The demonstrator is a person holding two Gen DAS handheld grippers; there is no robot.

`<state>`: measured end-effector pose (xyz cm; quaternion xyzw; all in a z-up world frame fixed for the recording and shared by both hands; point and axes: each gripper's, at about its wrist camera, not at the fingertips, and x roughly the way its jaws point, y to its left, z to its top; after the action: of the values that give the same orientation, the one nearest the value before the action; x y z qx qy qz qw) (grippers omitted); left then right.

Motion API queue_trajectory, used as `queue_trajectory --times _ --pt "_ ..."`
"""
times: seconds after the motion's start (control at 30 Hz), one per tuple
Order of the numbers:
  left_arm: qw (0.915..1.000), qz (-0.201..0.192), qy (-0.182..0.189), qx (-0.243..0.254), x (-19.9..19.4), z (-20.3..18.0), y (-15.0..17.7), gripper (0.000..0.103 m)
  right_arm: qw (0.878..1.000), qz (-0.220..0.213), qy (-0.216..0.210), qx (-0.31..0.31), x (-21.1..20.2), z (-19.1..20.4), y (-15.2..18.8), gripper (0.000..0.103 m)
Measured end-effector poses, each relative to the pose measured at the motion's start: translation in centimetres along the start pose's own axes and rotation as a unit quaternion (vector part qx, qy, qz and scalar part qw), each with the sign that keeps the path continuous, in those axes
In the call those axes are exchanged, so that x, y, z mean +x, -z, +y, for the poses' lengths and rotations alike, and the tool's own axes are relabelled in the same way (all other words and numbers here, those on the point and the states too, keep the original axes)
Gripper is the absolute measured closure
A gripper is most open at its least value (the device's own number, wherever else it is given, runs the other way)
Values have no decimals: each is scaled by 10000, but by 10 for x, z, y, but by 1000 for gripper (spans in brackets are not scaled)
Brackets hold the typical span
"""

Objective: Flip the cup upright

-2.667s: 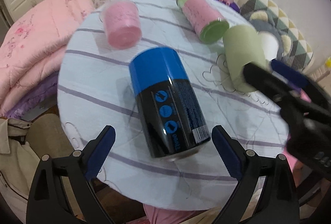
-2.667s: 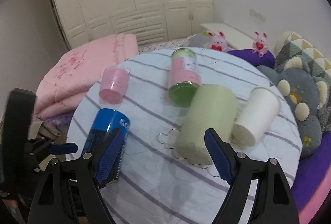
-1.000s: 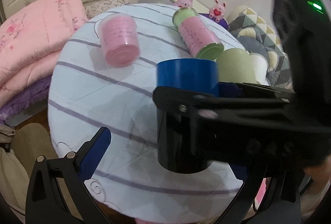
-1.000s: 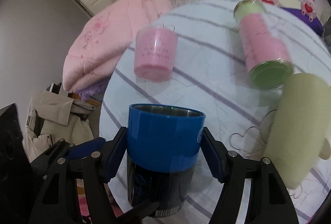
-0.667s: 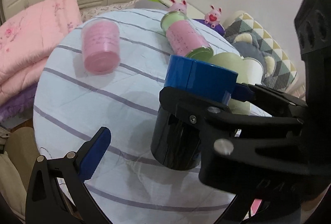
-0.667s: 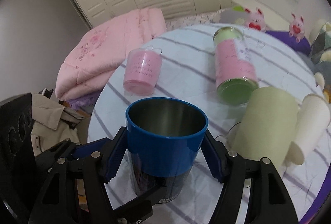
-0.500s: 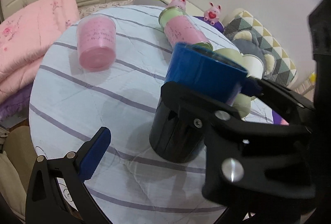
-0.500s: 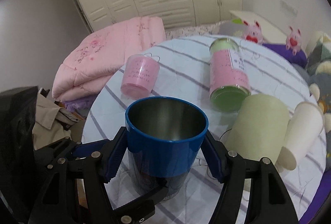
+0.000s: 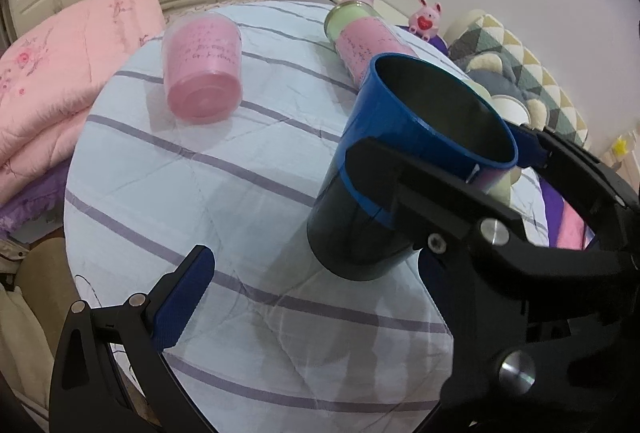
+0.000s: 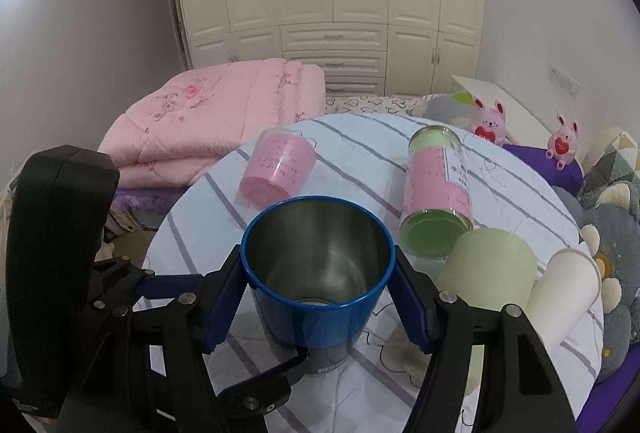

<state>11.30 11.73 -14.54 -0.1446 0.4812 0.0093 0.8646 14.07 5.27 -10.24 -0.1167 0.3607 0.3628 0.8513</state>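
Landmark: blue cup (image 10: 316, 273), standing mouth-up on the round striped table (image 9: 168, 201), base on the cloth, steel inside showing; in the left wrist view it reads slightly tilted, likely lens

Far left of blue cup, off the table: folded pink quilt (image 10: 208, 113)

Left of blue cup, low: left gripper (image 10: 224, 329), its black body at the frame's left edge; tongs spread wide, nothing between them, one blue pad (image 9: 182, 303) in the left wrist view sits apart from the cup over bare cloth; other finger hidden behind the right tool

Behind-left of blue cup: pink cup (image 10: 278, 165) lying on its side, base toward camera

On blue cup: right gripper (image 10: 316, 297) pinching it, blue pads (image 10: 222, 307) pressed to both sides of the blue band just under the rim

Behind-right of blue cup: pink-and-green jar (image 10: 436, 193) on its side, green end toward camera

Right of blue cup, near: pale green cup (image 10: 480, 273) on its side, touching white cup (image 10: 564, 293) further right, also lying down

Far right behind: two pink bunny toys (image 10: 488, 121), grey cushion (image 10: 616, 257) off the table edge
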Motion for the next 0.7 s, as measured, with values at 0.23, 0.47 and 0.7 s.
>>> queue_trajectory --times 0.23,0.47,0.7 --pt "9996 -163 -37 231 -4 -12 2 0 9999 -27 28 113 -9 -3 7 34" --pt "9989 -310 -72 344 -12 -18 2 0 9998 -127 100 121 -20 -3 8 23" --pt "9979 -494 -80 412 -28 -23 5 0 9997 -208 33 149 -34 -3 9 22"
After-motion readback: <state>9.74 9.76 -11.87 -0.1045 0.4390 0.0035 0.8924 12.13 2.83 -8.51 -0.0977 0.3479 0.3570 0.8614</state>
